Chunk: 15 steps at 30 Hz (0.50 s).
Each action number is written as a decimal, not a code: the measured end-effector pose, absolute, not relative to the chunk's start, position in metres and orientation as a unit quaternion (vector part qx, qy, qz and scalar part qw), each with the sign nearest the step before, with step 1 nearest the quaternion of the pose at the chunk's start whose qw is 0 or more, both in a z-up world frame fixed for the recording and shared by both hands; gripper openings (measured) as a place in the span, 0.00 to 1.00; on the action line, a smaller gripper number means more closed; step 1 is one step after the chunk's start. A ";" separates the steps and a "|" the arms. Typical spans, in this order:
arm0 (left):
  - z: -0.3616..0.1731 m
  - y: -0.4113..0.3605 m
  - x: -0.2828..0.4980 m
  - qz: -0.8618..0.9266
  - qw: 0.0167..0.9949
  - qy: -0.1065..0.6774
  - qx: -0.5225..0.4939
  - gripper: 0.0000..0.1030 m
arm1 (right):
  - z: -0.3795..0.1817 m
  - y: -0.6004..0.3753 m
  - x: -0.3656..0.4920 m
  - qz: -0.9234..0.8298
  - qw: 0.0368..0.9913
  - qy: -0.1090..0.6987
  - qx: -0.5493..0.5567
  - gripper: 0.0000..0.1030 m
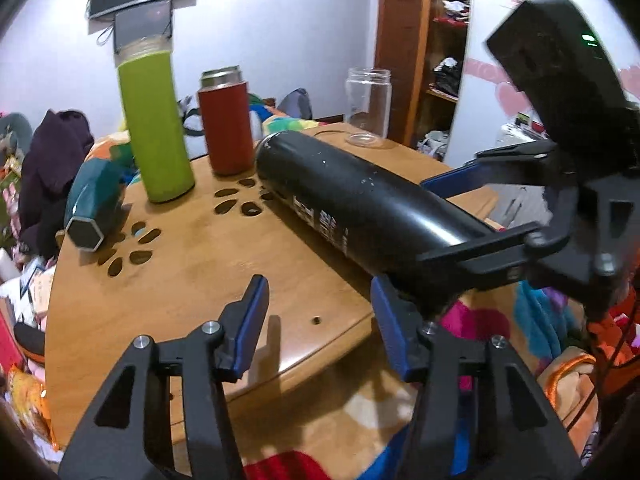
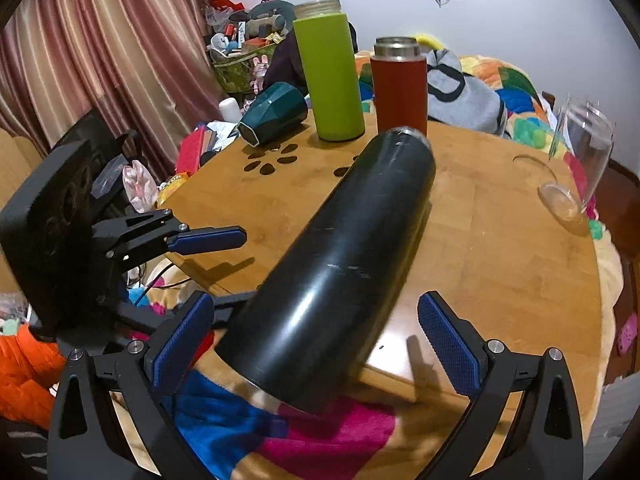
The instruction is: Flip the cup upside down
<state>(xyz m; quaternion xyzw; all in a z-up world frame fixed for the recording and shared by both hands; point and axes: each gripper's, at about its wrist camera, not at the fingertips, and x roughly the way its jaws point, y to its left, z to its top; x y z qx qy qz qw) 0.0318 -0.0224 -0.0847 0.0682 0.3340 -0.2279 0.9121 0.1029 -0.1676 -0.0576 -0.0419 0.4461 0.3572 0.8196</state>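
A tall black cup (image 1: 360,204) lies on its side on the wooden table (image 1: 192,280), one end past the table's near edge. In the right wrist view the black cup (image 2: 336,264) lies between my right gripper's (image 2: 316,336) open blue-padded fingers, with gaps on both sides. My left gripper (image 1: 320,320) is open and empty just left of the cup's near end; it shows in the right wrist view (image 2: 224,240) at the left. The right gripper shows in the left wrist view (image 1: 460,220) with its fingers on either side of the cup.
A green bottle (image 1: 156,128), a red bottle (image 1: 228,128) and a clear jar (image 1: 368,108) stand at the table's far side. A dark teal cup (image 1: 92,208) lies on its side at the left edge. Colourful blankets and clutter surround the table.
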 end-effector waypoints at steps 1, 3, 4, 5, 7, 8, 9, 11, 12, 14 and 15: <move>-0.084 -0.024 0.033 -0.232 0.912 0.332 0.070 0.50 | -0.060 -0.169 0.104 0.355 0.819 0.448 -0.037 0.96; -0.085 -0.026 0.029 -0.229 0.914 0.324 0.081 0.45 | -0.066 -0.171 0.107 0.351 0.817 0.456 -0.022 0.88; -0.086 -0.024 0.029 -0.224 0.915 0.325 0.083 0.42 | -0.070 -0.174 0.110 0.347 0.816 0.463 -0.008 0.87; -0.086 -0.021 0.029 -0.219 0.916 0.327 0.081 0.41 | -0.074 -0.175 0.111 0.343 0.815 0.467 0.002 0.84; -0.087 -0.011 0.033 -0.204 0.918 0.333 0.074 0.38 | -0.079 -0.179 0.111 0.341 0.813 0.470 0.023 0.82; -0.087 -0.004 0.036 -0.193 0.919 0.338 0.067 0.38 | -0.079 -0.180 0.110 0.337 0.819 0.464 0.028 0.81; -0.087 0.001 0.037 -0.187 0.919 0.341 0.061 0.37 | -0.079 -0.180 0.108 0.331 0.823 0.460 0.027 0.80; -0.086 0.009 0.039 -0.174 0.922 0.342 0.053 0.37 | -0.079 -0.179 0.102 0.317 0.835 0.449 0.022 0.77; -0.084 0.012 0.040 -0.166 0.924 0.340 0.051 0.37 | -0.079 -0.178 0.100 0.314 0.838 0.446 0.021 0.74; -0.081 0.015 0.042 -0.159 0.928 0.334 0.049 0.37 | -0.079 -0.181 0.095 0.303 0.846 0.439 0.022 0.69; -0.078 0.015 0.045 -0.157 0.930 0.330 0.048 0.37 | -0.078 -0.183 0.093 0.295 0.851 0.434 0.020 0.66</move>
